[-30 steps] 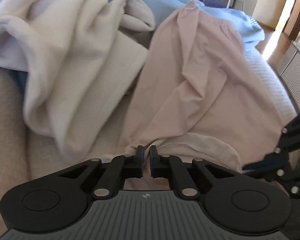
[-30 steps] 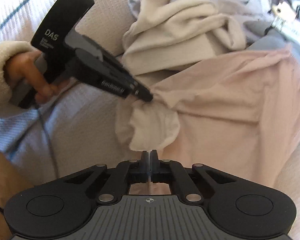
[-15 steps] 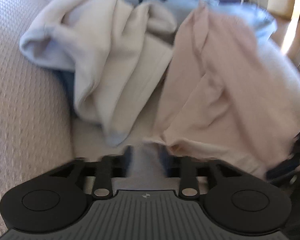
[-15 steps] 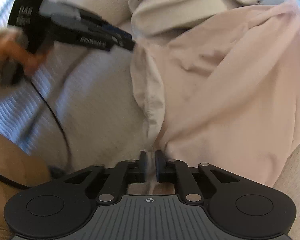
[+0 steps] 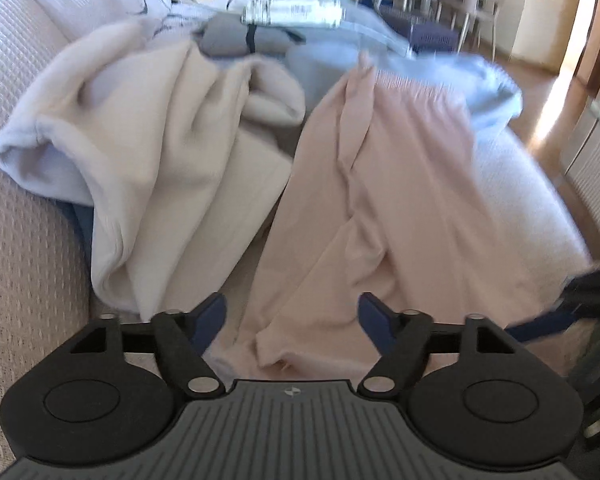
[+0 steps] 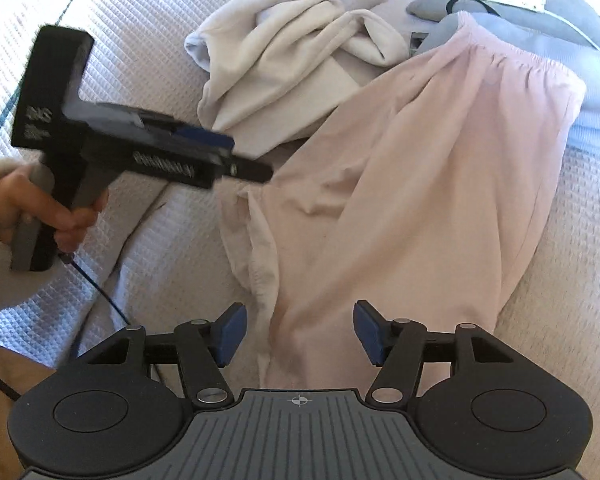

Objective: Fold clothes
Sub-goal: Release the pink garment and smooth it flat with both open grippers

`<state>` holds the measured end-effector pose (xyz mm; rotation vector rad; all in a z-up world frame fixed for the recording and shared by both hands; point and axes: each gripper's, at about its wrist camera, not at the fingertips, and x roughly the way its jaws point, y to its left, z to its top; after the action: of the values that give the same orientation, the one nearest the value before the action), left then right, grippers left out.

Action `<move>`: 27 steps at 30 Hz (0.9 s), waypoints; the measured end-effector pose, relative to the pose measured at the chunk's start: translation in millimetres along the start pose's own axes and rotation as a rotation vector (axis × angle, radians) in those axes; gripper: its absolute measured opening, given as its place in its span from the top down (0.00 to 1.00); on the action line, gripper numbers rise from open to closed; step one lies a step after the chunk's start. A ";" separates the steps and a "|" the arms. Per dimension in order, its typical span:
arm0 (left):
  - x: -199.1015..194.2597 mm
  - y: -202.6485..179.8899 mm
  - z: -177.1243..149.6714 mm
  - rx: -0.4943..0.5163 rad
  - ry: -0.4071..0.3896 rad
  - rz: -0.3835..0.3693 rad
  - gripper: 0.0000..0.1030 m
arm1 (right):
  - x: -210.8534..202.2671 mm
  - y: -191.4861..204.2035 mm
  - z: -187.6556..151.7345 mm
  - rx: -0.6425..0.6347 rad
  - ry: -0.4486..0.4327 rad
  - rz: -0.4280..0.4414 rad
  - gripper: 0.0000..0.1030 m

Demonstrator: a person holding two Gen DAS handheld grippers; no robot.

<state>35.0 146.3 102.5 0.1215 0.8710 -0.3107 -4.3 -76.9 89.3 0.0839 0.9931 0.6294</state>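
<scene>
Quilted bed cover [image 6: 148, 32] carries everything. Pink trousers [image 6: 420, 184] lie spread w/ waistband far, hems near; cream garment [image 6: 284, 64] heaped far left. Fabric looks thin, light, floppy, so it'll sag and crease; best pinched at hem corners or waistband. Left tool [image 5: 292, 312] and right tool [image 6: 296, 330] have just been opening, both spread, hem under them, nothing pinched.

I see a pale pink cotton pair of trousers [image 6: 412, 184] with a gathered waistband at one o'clock. At eleven o'clock lies a plain cream fleece garment [image 6: 284, 60]. Under both, the white waffle-textured bedcover [image 6: 148, 40] carries a thin teal stripe. My black grippers show dark blue pads [image 6: 230, 334].
</scene>
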 end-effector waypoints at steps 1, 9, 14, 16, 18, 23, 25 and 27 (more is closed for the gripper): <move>-2.2 0.3 1.5 -0.011 -0.012 -0.020 0.20 | 0.9 -0.1 -0.8 0.006 0.004 0.003 0.42; 26.7 -6.5 -5.6 0.000 0.055 -0.058 0.19 | 1.3 7.1 -5.7 -0.003 0.003 -0.039 0.39; 55.5 -8.3 -19.8 0.019 0.134 -0.040 0.54 | 1.1 0.4 -6.4 0.029 0.002 -0.066 0.39; 59.4 -4.5 -23.8 0.001 0.158 -0.044 0.71 | 0.6 -0.4 -6.3 0.030 0.000 -0.071 0.38; 57.6 -1.7 -25.7 0.001 0.173 -0.033 0.81 | 0.4 -0.7 -6.4 0.030 0.002 -0.074 0.38; 28.9 5.0 -24.9 0.025 0.170 0.034 0.95 | 1.2 -1.3 -6.6 0.029 0.010 -0.079 0.38; 20.4 9.0 -25.1 0.048 0.182 0.057 0.95 | 1.8 -1.6 -6.6 0.028 0.014 -0.080 0.38; 26.5 18.6 -29.5 0.049 0.213 0.108 0.95 | 6.0 -0.8 -6.6 0.027 0.018 -0.081 0.38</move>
<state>35.2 165.0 62.9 0.2492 1.0641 -0.2204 -6.9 -75.8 80.9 0.0615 1.0176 0.5437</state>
